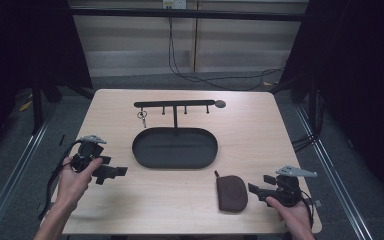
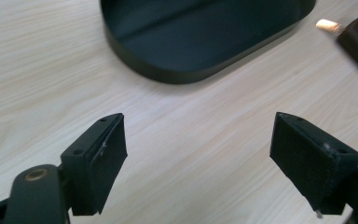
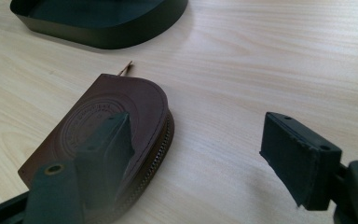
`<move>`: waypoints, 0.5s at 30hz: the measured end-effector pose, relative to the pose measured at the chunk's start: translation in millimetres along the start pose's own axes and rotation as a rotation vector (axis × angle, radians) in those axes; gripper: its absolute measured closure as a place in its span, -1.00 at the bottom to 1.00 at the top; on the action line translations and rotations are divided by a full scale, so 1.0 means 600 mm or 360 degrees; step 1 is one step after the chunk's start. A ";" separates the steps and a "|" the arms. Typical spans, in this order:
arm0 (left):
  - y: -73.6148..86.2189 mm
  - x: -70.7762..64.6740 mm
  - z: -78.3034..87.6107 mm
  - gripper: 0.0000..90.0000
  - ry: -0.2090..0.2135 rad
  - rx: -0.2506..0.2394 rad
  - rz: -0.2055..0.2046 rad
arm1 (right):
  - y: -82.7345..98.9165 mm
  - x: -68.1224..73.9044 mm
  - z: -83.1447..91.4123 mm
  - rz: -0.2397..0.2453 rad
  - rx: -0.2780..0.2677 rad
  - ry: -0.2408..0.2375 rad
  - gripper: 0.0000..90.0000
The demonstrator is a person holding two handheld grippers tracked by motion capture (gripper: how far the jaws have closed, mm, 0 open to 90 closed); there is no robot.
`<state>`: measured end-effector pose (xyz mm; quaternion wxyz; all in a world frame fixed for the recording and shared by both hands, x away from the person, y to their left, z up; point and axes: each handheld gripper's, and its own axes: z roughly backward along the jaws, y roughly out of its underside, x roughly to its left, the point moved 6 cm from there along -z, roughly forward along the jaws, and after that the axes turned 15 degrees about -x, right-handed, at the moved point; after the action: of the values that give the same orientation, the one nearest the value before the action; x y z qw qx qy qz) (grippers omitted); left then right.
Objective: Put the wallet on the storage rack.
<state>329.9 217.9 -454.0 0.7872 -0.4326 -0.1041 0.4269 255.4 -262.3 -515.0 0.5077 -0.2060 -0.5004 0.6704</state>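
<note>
Brown leather, a zipped pouch (image 1: 231,194) was seen flat on the table (image 1: 260,135), near a black oval tray (image 1: 175,148) under a key rack (image 1: 175,104). The left gripper (image 1: 111,171) and right gripper (image 1: 260,187) were held low at either side, jaws wide apart, nothing held.

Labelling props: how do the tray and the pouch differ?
The tray is black, oval and open-topped with a raised rim; the pouch is brown, flat and zipped along its edge. The tray is clearly bigger. The tray sits mid-table below the hook rack; the pouch lies near the front, beside the right claw. Both rest on the table, apart.
</note>
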 end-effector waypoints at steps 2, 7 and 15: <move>0.011 -0.005 0.009 -0.60 -0.0012 -0.0042 -0.0014 | -0.003 -0.003 0.003 0.0002 0.0006 0.0010 -0.45; 0.048 -0.011 0.018 -0.60 -0.0061 -0.0087 0.0002 | -0.007 0.002 0.006 0.0008 0.0039 0.0000 -0.47; 0.092 -0.026 0.026 -0.58 -0.0061 -0.0190 0.0072 | -0.015 0.016 0.007 0.0015 0.0049 -0.0067 -0.52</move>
<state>280.0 229.6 -483.7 0.7481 -0.4728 -0.1346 0.4458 252.6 -255.7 -502.9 0.4971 -0.1863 -0.4996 0.6845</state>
